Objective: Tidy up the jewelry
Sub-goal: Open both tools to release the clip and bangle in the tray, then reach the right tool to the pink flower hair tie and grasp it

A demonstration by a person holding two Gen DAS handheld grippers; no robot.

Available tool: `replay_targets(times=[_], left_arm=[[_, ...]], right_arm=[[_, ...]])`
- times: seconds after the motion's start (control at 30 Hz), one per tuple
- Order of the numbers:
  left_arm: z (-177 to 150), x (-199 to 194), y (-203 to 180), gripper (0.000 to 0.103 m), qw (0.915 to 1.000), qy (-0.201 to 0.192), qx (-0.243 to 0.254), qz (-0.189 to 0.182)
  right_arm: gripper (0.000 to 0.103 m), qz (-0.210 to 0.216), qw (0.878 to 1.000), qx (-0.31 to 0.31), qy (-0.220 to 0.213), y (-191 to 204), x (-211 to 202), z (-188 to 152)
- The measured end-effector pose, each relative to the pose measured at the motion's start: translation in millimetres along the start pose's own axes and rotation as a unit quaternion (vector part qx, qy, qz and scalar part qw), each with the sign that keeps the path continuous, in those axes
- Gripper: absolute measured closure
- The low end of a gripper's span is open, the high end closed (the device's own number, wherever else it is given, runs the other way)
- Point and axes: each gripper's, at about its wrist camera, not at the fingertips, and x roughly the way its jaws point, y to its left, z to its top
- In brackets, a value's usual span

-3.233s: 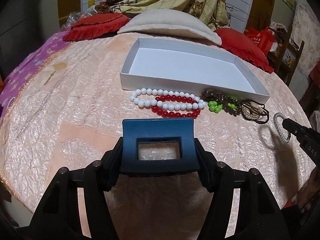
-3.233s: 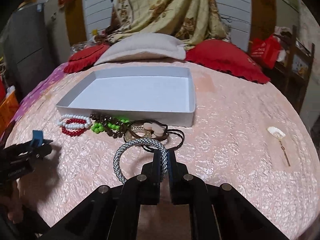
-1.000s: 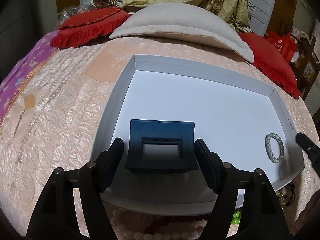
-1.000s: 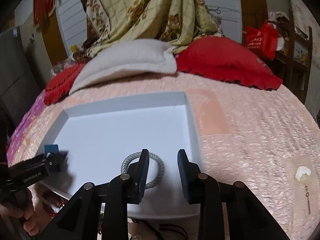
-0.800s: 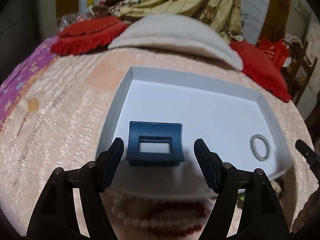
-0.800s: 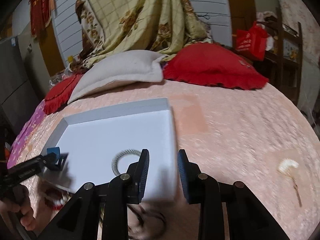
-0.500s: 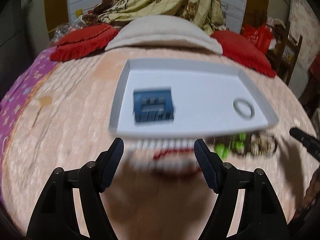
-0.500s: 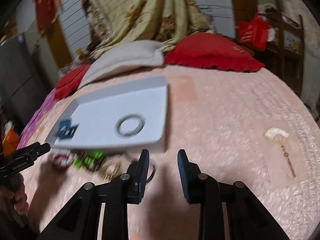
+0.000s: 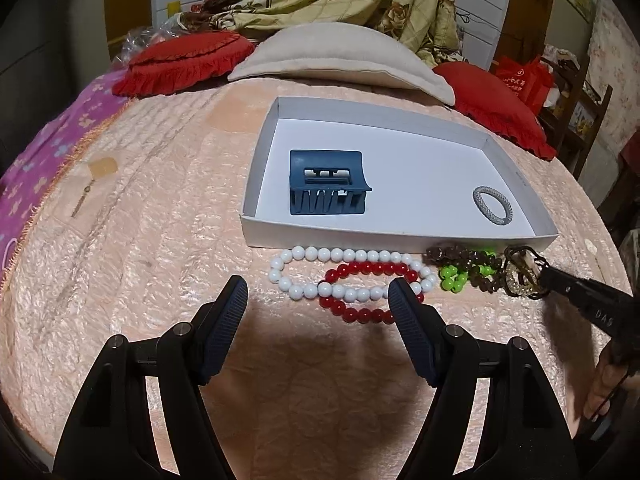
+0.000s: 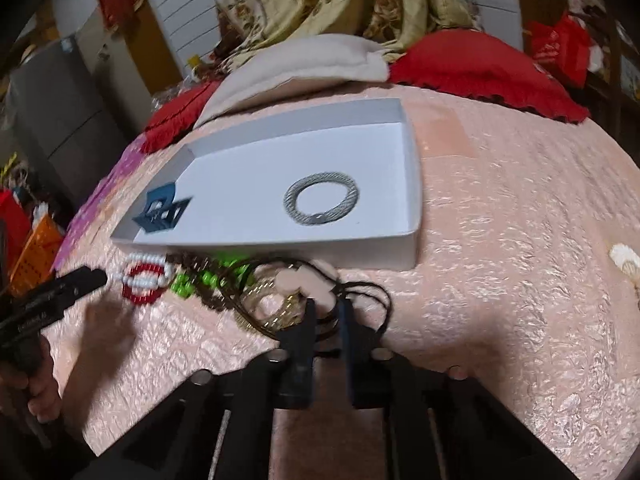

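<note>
A white shallow box lies on the pink quilted bed. Inside it are a blue hair claw at the left and a silver-grey twisted bangle at the right. In front of the box lie a white bead bracelet, a red bead bracelet, green and brown beads and a tangle of dark cord with a gold piece. My left gripper is open and empty, just short of the bead bracelets. My right gripper has its jaws narrowly apart around the cord tangle.
Red cushions and a beige pillow lie behind the box. A small shell-shaped pin lies on the quilt at the right. A purple cloth covers the bed's left edge.
Both grippers let go of their items in the box, the hair claw and the bangle, and pulled back. The right gripper has dropped to the cord tangle and its jaws have narrowed.
</note>
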Motion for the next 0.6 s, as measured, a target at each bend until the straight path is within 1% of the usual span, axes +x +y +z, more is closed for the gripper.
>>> replay_targets(times=[0.1,0.2,0.3,0.37,0.47,0.57,0.6], left_arm=[[0,0,-2,0.030,1.0000,-0.001,0.000,-0.002],[0,1,-2,0.030,1.0000,0.001,0.001,0.000],[-1,2,-1,0.030,1.0000,0.004,0.000,0.003],[-2,2,-1,0.030,1.0000,0.003,-0.002,0.003],[-2,4,-2,0.030,1.0000,0.005,-0.002,0.003],[-3,5,-5,0.030,1.0000,0.008,0.001,0.003],[-3,6,-6,0.030,1.0000,0.009,0.003,0.003]], right_arm=[[0.103,0.003,1.000,-0.006,-0.008,3,-7,-2],[0.103,0.003,0.999,0.004,-0.033,-1,-25,-2],[0.103,-0.007,0.998,0.023,-0.059,-12,-43,-2],[0.103,-0.014,0.998,0.030,-0.062,-18,-47,-2],[0.102,-0.021,0.998,0.014,-0.060,-14,-44,-3],[0.092,-0.021,0.999,0.012,-0.043,-9,-31,-3],[0.087,-0.016,0.999,0.016,-0.040,-9,-27,-3]])
